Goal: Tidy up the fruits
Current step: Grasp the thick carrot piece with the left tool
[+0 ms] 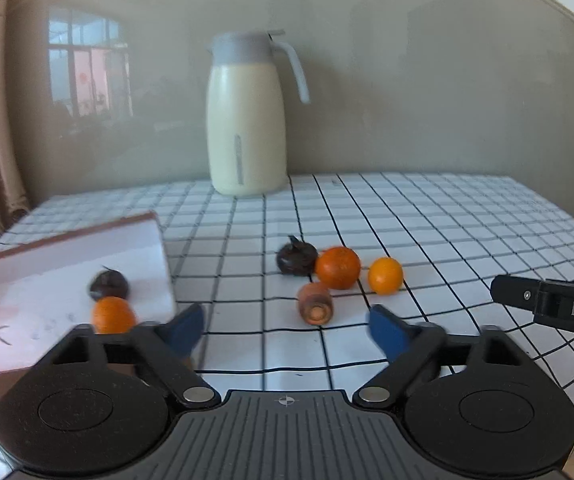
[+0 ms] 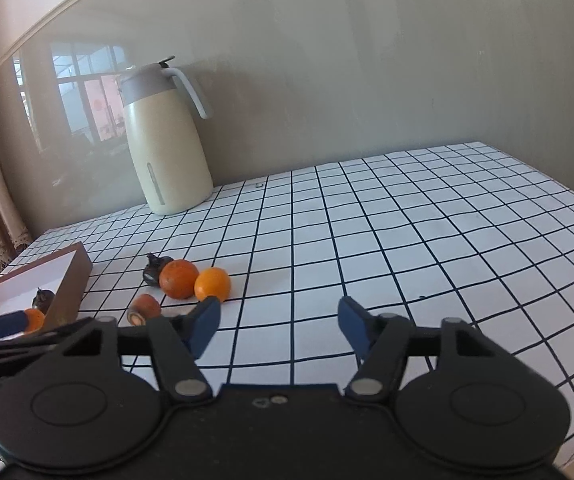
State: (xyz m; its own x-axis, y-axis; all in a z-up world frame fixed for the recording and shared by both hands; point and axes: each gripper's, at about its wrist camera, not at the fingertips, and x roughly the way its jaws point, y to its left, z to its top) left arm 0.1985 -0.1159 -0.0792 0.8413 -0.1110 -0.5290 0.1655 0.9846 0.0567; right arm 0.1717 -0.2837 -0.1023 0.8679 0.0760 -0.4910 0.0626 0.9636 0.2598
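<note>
Blue-padded fingers of your left gripper (image 1: 285,330) stand apart with nothing between them, poised above the checked tablecloth (image 1: 447,220). Just ahead lies a carrot piece (image 1: 315,303), and behind it a dark fruit (image 1: 296,258), a deep orange (image 1: 338,267) and a lighter orange (image 1: 385,276) sit touching in a row. To your left the white tray (image 1: 67,252) holds another dark fruit (image 1: 109,285), an orange (image 1: 113,315) and carrot bits. A cream jug (image 1: 247,120) stands by the wall.

From your right wrist, your right gripper (image 2: 279,326) is partly open and empty over bare cloth; the fruit cluster lies off to its left, near its left fingertip.
</note>
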